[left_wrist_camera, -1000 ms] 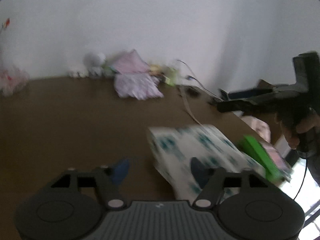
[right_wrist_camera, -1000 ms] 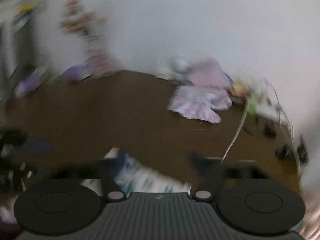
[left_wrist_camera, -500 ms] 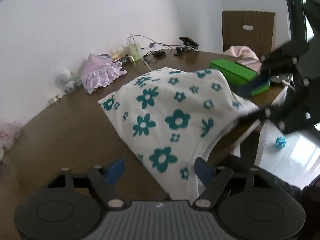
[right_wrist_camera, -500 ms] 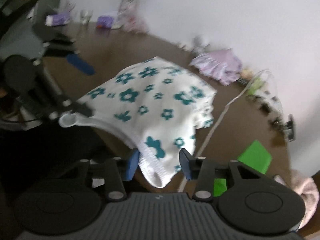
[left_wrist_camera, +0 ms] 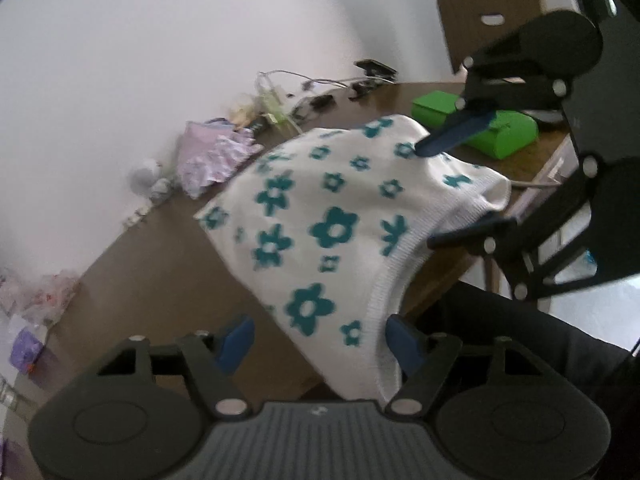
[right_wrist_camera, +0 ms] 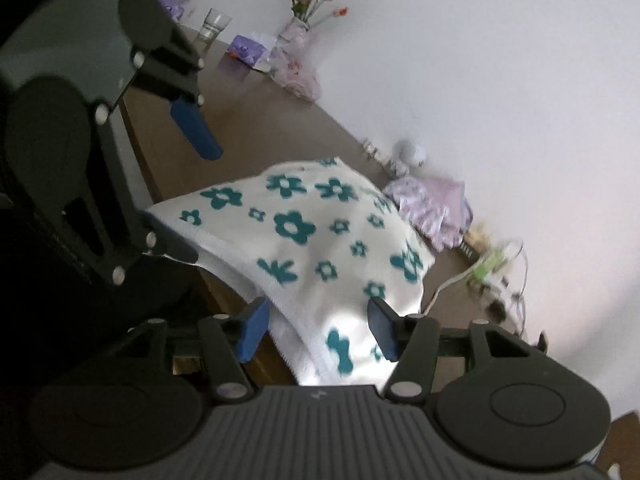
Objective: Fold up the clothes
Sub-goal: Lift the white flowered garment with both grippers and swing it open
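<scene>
We saw the left gripper (left_wrist_camera: 320,338) with its blue pads spread wide, the ribbed hem of a white knit garment (left_wrist_camera: 320,224) printed with teal flowers lying between them; whether either pad touched the cloth we could not tell. The right gripper (right_wrist_camera: 318,328) was likewise spread wide, the same garment's hem passing between its blue fingertips without a visible pinch. In the left wrist view the right gripper appeared at the far side of the cloth, one blue finger (left_wrist_camera: 456,136) above the knit and a dark one under its edge, well apart. The garment lay draped over the near edge of a brown wooden table (left_wrist_camera: 160,272), its fabric soft and humped, its border finely ribbed. Behind it sat a crumpled lilac garment (left_wrist_camera: 212,156) against the white wall, a bright green box (left_wrist_camera: 500,136) near the table's corner, and a tangle of cables (left_wrist_camera: 296,92). The right wrist view showed a vase of pink flowers (right_wrist_camera: 304,20) and a clear glass (right_wrist_camera: 214,26) at the far end.
</scene>
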